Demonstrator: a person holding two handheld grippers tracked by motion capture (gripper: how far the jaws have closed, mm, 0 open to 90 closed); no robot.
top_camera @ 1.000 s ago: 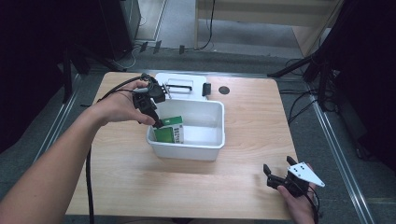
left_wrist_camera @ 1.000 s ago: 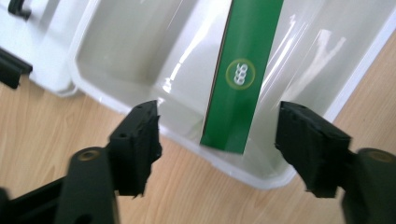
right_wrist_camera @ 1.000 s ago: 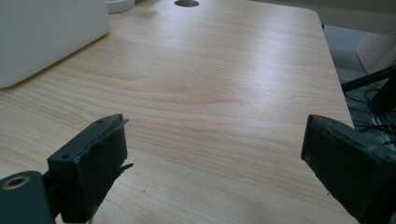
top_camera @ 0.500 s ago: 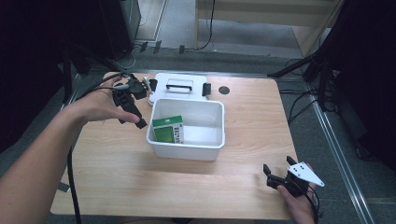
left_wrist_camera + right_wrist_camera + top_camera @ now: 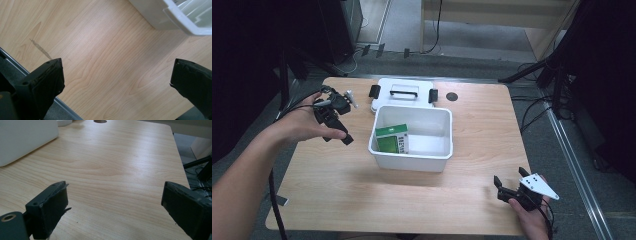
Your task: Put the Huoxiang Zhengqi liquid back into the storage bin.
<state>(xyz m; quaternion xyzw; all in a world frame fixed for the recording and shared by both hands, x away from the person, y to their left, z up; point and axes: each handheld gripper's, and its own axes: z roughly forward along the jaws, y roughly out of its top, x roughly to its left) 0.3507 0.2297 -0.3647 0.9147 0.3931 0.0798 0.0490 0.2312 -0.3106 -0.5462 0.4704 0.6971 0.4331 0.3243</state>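
While both sets of fingers are gaping wide and empty, the green box (image 5: 392,138) is sitting inside the white bin (image 5: 411,159).

The left gripper (image 5: 335,126) is hovering at the bin's nine o'clock, the right gripper (image 5: 507,188) at five o'clock; judging by this, the white lid (image 5: 403,93) at twelve o'clock is awaiting a grasp.
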